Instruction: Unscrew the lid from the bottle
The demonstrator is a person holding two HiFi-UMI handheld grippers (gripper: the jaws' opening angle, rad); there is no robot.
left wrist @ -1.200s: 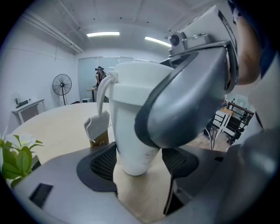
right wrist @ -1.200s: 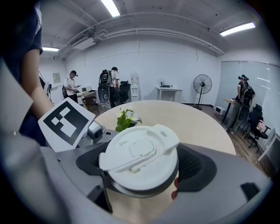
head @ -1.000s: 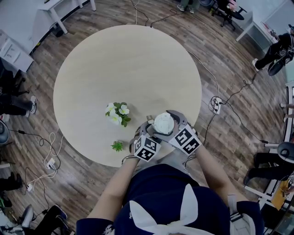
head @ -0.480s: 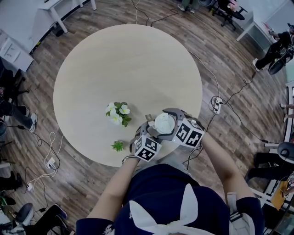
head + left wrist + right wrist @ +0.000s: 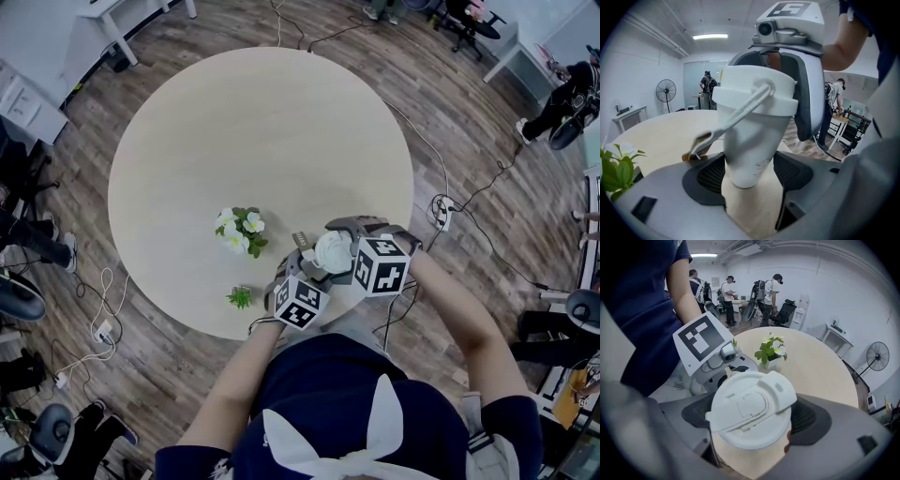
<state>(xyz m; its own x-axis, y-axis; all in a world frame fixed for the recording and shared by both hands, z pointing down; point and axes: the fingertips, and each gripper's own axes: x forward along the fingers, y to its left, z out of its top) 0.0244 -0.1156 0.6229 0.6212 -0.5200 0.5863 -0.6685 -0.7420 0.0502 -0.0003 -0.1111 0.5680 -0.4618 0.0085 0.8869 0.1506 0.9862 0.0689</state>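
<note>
White bottle (image 5: 749, 140) is standing upright on the round worktop (image 5: 253, 141), close to the edge nearest the person, with the lid (image 5: 752, 416) sitting on top. Left claw (image 5: 749, 176) is clenching the bottle's lower body from 2 sides. Right claw (image 5: 754, 420) is grasping the lid across its rim. 1 white-flowered plant (image 5: 241, 231) is sitting near the bottle, to its left.

The bottle (image 5: 750, 145) and its lid (image 5: 752, 408) are white, the left gripper (image 5: 751, 172) is grey with a black mesh on its fingers (image 5: 710, 176), its marker cube (image 5: 299, 303) bears black-and-white squares, the table (image 5: 253, 131) is pale beige, the flowers (image 5: 240, 232) white with green leaves, the floor (image 5: 469, 103) dark brown planks
</note>
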